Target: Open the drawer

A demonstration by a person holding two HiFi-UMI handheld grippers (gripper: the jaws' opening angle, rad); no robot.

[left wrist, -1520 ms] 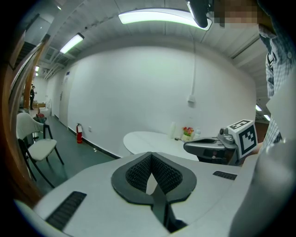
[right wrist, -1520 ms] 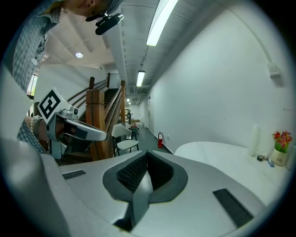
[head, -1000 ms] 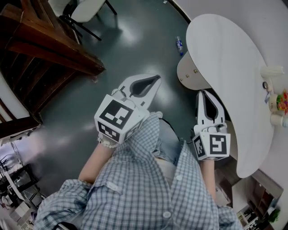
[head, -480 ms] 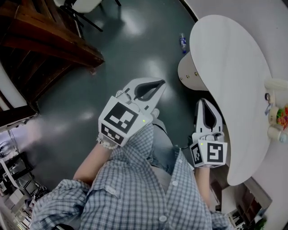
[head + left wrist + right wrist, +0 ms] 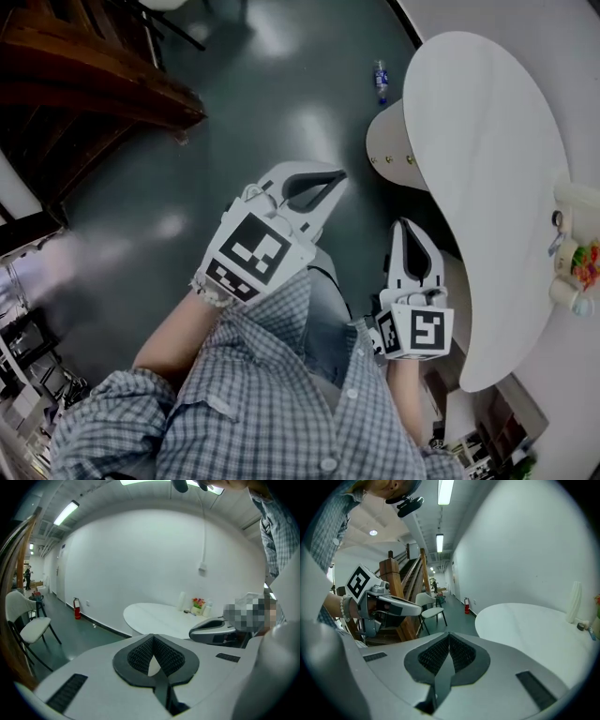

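Observation:
A curved beige drawer front point(image 5: 386, 141) with two small knobs shows under the white oval table point(image 5: 487, 159) in the head view. My left gripper point(image 5: 330, 178) hangs over the dark floor, left of that front and apart from it; its jaws are shut and hold nothing. My right gripper point(image 5: 405, 227) is beside the table's near edge, below the knobs, also shut and empty. In the left gripper view the left gripper point(image 5: 152, 638) has its ribbed pads pressed together. The right gripper point(image 5: 449, 637) looks the same in its own view.
A plastic bottle point(image 5: 379, 82) lies on the floor beyond the table. A wooden staircase point(image 5: 84, 84) fills the upper left. Cups and a colourful bunch point(image 5: 583, 258) stand at the table's right edge. A white chair point(image 5: 28, 625) and a fire extinguisher point(image 5: 77, 609) stand by the wall.
Both grippers have sunk lower, still shut. The right one has drifted left in the head view, off the table's edge and toward the body.

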